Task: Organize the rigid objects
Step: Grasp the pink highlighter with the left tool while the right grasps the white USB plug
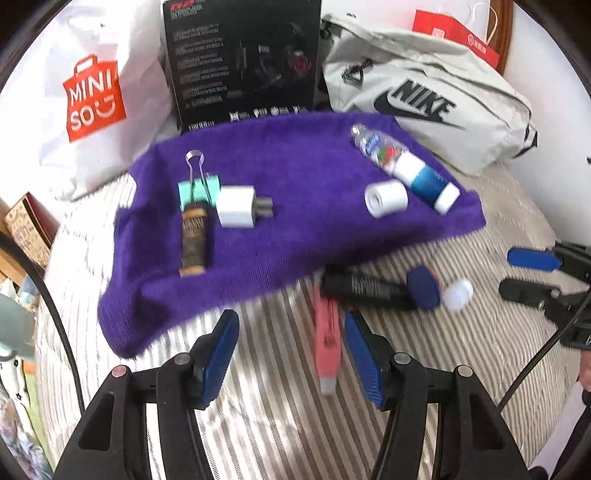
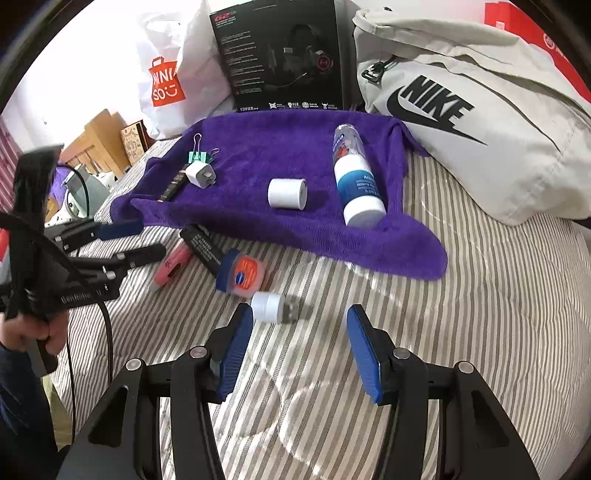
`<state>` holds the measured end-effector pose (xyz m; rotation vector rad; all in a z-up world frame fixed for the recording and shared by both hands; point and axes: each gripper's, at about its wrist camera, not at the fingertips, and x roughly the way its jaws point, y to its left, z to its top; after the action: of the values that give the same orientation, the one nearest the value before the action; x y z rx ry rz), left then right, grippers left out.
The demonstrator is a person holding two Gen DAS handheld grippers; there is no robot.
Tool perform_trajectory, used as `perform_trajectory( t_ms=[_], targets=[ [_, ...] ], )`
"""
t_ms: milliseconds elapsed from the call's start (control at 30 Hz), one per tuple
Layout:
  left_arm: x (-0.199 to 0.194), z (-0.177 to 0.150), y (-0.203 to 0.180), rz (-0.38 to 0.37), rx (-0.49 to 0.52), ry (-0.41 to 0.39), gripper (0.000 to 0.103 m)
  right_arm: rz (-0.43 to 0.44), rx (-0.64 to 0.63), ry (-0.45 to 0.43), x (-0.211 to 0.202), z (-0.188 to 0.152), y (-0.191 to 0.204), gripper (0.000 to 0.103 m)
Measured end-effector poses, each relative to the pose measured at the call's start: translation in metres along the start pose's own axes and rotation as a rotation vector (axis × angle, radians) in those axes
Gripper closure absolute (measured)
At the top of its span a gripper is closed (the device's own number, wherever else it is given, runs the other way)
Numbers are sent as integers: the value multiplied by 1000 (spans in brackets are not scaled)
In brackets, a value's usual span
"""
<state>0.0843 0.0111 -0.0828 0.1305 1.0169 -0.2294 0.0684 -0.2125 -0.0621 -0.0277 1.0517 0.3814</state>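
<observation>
A purple towel [image 1: 295, 177] lies on the striped bed. On it are a teal binder clip [image 1: 199, 188], a white charger plug [image 1: 236, 206], a dark tube [image 1: 194, 240], a white tape roll [image 1: 386, 199] and a blue-and-white bottle [image 1: 406, 166]. Off the towel lie a pink tube [image 1: 327, 343], a black tube [image 1: 365, 288], a blue-lidded jar [image 2: 242, 275] and a small white container [image 2: 273, 306]. My left gripper [image 1: 291, 354] is open, the pink tube showing close to its right finger. My right gripper [image 2: 299, 350] is open, just behind the white container.
A white Miniso bag [image 1: 92, 99], a black headset box [image 2: 280, 55] and a grey Nike bag [image 2: 480, 110] stand behind the towel. A red bag [image 1: 454, 33] is at the back right. A person's hand [image 2: 33, 332] holds the left tool. Striped bedding [image 2: 461, 314] spreads in front.
</observation>
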Motion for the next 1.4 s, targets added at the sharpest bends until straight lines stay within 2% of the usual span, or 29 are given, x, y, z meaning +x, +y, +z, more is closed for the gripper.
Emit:
perform_trajectory(
  t_ms=[233,600,767,900,1200,1333,1367,1400],
  targets=[
    [18,-20,-5,1,9,39,49,-2,25,9,-3,-15,0,50],
    [18,-14,-8,4,16,9,48,-2,49,18,-1,-26,3,50],
    [20,-10,-13,-5,36,2,61,2,73,20,6,-28,-2,51],
    [20,-5,-21,-30,66,6,86,11,90,10,11,-21,-3,53],
    [16,-8,-16,-50,53,1,86,-14,37,15,27,-5,17,53],
    [13,-10,-11,-37,49,10,86,-15,41,20,37,-4,22,53],
    [13,-11,-10,-39,46,11,86,-21,42,21,41,-4,22,54],
    [13,-12,-9,-46,42,10,86,-26,42,25,45,-4,23,60]
  ],
)
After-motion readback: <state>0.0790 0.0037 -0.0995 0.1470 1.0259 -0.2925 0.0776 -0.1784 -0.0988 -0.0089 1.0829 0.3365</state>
